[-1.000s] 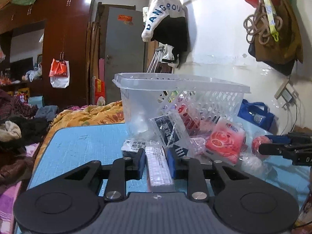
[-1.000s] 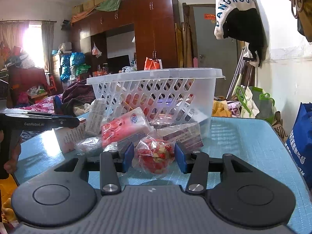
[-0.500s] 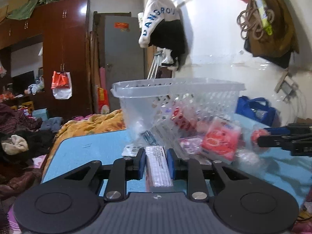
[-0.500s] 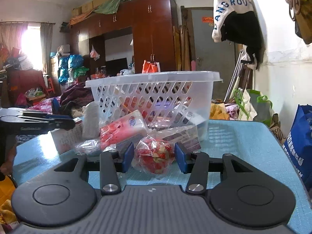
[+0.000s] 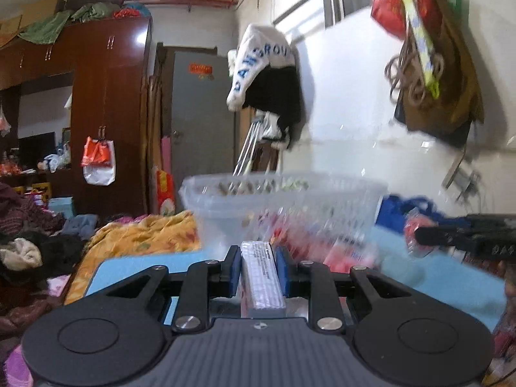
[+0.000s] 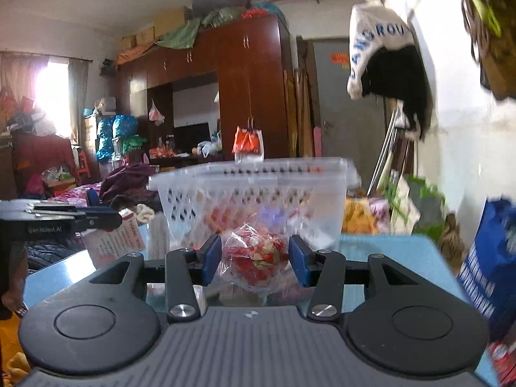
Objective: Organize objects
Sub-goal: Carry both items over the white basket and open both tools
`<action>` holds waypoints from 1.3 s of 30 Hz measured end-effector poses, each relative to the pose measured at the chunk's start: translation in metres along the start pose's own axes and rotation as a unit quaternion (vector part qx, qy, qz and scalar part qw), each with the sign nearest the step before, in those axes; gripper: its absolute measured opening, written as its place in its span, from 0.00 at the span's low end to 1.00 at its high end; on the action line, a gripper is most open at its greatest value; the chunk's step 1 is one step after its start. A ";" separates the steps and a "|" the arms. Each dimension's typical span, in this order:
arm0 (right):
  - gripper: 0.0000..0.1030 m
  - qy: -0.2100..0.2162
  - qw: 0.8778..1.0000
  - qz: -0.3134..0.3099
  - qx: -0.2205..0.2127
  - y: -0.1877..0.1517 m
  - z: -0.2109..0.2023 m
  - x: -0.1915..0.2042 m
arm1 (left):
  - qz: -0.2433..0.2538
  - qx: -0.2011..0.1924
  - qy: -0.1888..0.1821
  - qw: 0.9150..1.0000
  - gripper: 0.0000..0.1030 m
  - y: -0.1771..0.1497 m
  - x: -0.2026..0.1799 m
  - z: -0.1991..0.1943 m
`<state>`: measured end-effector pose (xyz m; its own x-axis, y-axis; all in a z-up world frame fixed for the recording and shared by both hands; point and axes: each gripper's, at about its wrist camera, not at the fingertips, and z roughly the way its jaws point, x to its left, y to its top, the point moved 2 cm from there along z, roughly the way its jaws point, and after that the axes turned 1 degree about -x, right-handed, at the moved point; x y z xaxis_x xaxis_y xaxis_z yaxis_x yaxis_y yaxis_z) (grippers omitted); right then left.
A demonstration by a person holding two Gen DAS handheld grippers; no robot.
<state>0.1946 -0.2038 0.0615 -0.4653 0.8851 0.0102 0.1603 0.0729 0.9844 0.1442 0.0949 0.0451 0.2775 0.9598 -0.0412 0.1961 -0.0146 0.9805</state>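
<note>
My left gripper (image 5: pixel 258 266) is shut on a flat white box (image 5: pixel 261 277), held above the blue table (image 5: pixel 129 271) in front of the white plastic basket (image 5: pixel 283 206). My right gripper (image 6: pixel 254 258) is shut on a clear bag of red sweets (image 6: pixel 256 259), lifted before the same basket (image 6: pixel 251 196). The right gripper also shows at the right of the left wrist view (image 5: pixel 467 233), and the left one with its box at the left of the right wrist view (image 6: pixel 64 222). Red and pink packets (image 5: pixel 345 251) lie blurred by the basket.
A blue bag (image 6: pixel 490 258) stands at the table's right edge by the white wall. Bedding and clothes (image 5: pixel 138 235) lie beyond the table's far edge. A dark wardrobe (image 5: pixel 106 113) and grey door stand behind.
Both grippers have risen with their loads; the basket and table have dropped lower in both views and the packets now sit below the fingers. Both views are blurred by motion.
</note>
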 end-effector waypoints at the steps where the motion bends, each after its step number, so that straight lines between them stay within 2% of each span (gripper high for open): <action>1: 0.48 -0.003 1.000 -0.006 -0.003 0.005 0.001 0.002 | -0.012 -0.008 -0.012 1.000 0.27 0.007 0.002 0.000; 5: 0.48 -0.010 0.999 -0.034 -0.016 0.037 0.012 0.014 | -0.049 -0.031 -0.046 0.997 0.27 0.038 0.006 0.011; 9: 0.48 -0.023 0.998 -0.058 -0.027 0.072 0.035 0.018 | -0.068 -0.039 -0.059 0.995 0.27 0.075 0.006 0.034; 12: 0.48 -0.041 0.997 -0.065 -0.028 0.095 0.063 0.013 | -0.085 -0.031 -0.045 0.995 0.27 0.100 0.008 0.063; 14: 0.48 -0.049 0.997 -0.061 -0.010 0.102 0.085 0.005 | -0.096 -0.022 -0.029 0.995 0.27 0.109 0.008 0.084; 19: 0.48 -0.061 0.996 -0.056 0.027 0.097 0.115 -0.005 | -0.097 0.011 0.004 0.995 0.27 0.107 0.009 0.126; 22: 0.50 -0.065 0.996 -0.054 0.022 0.090 0.114 -0.008 | -0.106 0.012 0.005 0.994 0.28 0.101 0.013 0.139; 23: 0.57 -0.065 0.996 -0.050 0.021 0.088 0.114 -0.008 | -0.105 0.011 0.008 0.994 0.32 0.100 0.014 0.142; 24: 0.66 -0.064 0.997 -0.045 0.021 0.088 0.112 -0.009 | -0.098 0.013 0.015 0.995 0.41 0.098 0.014 0.143; 25: 0.92 -0.060 0.997 -0.041 0.019 0.086 0.108 -0.008 | -0.093 0.012 0.023 0.995 0.51 0.097 0.014 0.141; 26: 1.00 -0.056 0.998 -0.040 0.012 0.084 0.101 -0.007 | -0.088 0.007 0.026 0.996 0.56 0.095 0.014 0.136; 27: 1.00 -0.056 0.998 -0.039 0.006 0.081 0.093 -0.007 | -0.083 0.001 0.025 0.996 0.67 0.094 0.014 0.129; 28: 1.00 -0.058 0.998 -0.036 0.002 0.077 0.086 -0.006 | -0.079 -0.007 0.024 0.997 0.72 0.090 0.013 0.118; 30: 1.00 -0.056 0.998 -0.014 0.001 0.062 0.067 -0.006 | -0.065 -0.016 0.029 0.997 0.73 0.081 0.009 0.093; 33: 1.00 -0.020 0.999 0.029 0.013 0.023 0.037 -0.005 | -0.043 -0.026 0.021 0.999 0.87 0.051 0.002 0.048; 36: 1.00 0.005 0.999 0.031 0.034 -0.015 0.018 0.004 | -0.053 -0.006 0.022 0.998 0.89 0.014 0.009 0.019; 39: 1.00 0.010 0.998 0.042 0.055 -0.032 0.012 0.009 | -0.086 0.029 0.025 0.996 0.88 -0.014 0.025 0.004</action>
<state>0.1960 -0.1922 0.0282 -0.4628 0.8813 0.0955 0.2932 0.0505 0.9547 0.1522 0.1183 0.0292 0.1874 0.9624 -0.1968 0.2906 0.1371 0.9470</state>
